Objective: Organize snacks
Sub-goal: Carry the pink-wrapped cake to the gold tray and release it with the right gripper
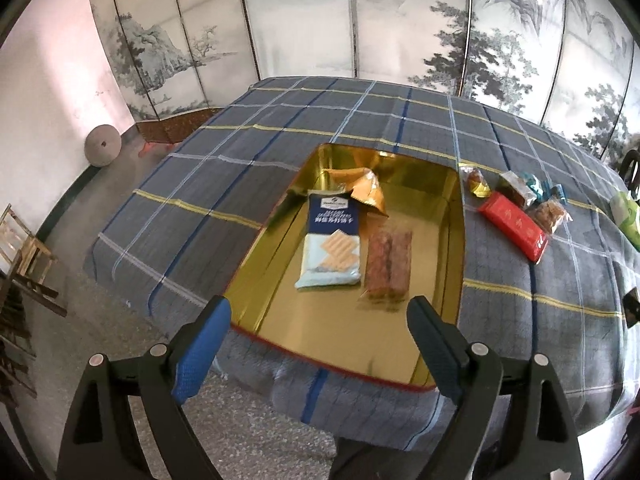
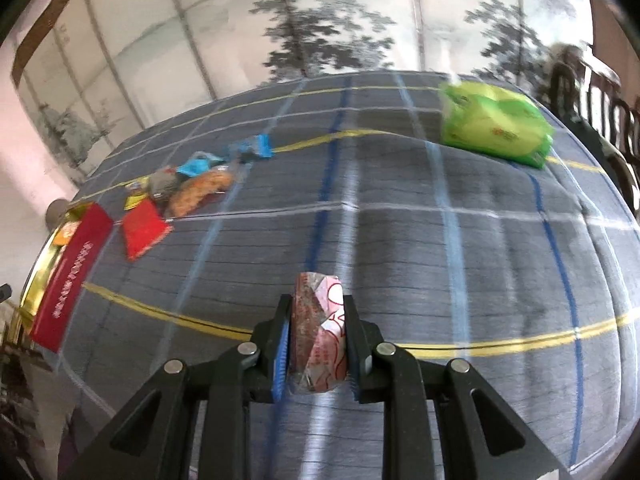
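A gold tin box (image 1: pixel 456 240) lies open on the plaid cloth. Inside it lie a blue and white cracker pack (image 1: pixel 332 240), a clear-wrapped brown bar (image 1: pixel 390 268) and a crumpled gold wrapper (image 1: pixel 368 188). My left gripper (image 1: pixel 320 320) hangs open over the tin's near edge with nothing between its fingers. Right of the tin sit a red packet (image 1: pixel 514 226) and several small wrapped snacks (image 1: pixel 516 190). My right gripper (image 2: pixel 316 312) is shut on a pink and white wrapped snack (image 2: pixel 320 332), held above the cloth. The tin's red side (image 2: pixel 70 276) shows at far left.
A green bag (image 2: pixel 496 124) lies at the far right of the table. A painted folding screen (image 1: pixel 360 20) stands behind the table. A wooden chair (image 1: pixel 24 248) and a round stone disc (image 1: pixel 103 145) are on the floor to the left.
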Motion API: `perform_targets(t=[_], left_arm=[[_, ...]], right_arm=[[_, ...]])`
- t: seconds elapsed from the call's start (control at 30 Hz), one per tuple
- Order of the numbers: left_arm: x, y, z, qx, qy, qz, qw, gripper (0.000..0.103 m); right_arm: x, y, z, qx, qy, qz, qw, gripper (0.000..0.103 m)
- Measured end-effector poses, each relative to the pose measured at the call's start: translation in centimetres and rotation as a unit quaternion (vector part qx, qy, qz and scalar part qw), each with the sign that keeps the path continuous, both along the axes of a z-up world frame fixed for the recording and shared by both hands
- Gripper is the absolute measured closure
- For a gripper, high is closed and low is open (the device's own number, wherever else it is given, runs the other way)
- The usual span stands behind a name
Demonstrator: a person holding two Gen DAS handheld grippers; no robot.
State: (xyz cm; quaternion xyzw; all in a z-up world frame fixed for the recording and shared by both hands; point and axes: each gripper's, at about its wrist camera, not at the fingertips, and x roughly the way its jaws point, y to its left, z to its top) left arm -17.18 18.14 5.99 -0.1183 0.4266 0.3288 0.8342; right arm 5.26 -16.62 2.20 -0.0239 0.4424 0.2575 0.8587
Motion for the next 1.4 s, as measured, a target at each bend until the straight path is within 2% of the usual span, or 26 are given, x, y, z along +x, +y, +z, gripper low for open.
perform_targets(t=[0.3,0.57,0.7,0.93,1.03,1.33,1.4], left_arm=[[-2.6,1.0,-1.0,0.004,0.013,0.021,0.9997,0.014],[-3.7,1.6,-1.5,-0.005,0.014,0.022,0.9997,0.014],[-3.7,1.6,-1.4,0.009,0.018,0.017,0.9997,0.014],[-3.8,1.8,-1.4,0.018,0.022,0.001,0.9996,0.013],[-3.9,1.9,-1.5,0.021,0.024,-0.003,0.9995,0.013],[-4.1,3.0,-2.0,0.011,0.027,0.001,0.9996,0.013],[-4.0,2.9,-2.1,0.008,0.028,0.001,0.9996,0.013]], right_arm=[[-3.6,9.5,3.1,0.026,-0.012,0.107,0.994,0.08],[-6.1,21.5,6.1,0.072,-0.001,0.215,0.974,0.08],[-6.4,27.6,6.2,0.071,0.01,0.252,0.965,0.08],[-5.9,35.7,3.7,0.046,0.038,0.276,0.959,0.08],[-5.4,37.6,2.6,0.03,0.039,0.275,0.96,0.08],[-4.5,40.1,1.1,0.031,0.052,0.262,0.963,0.078],[-4.2,40.2,1.3,0.041,0.056,0.265,0.962,0.069]])
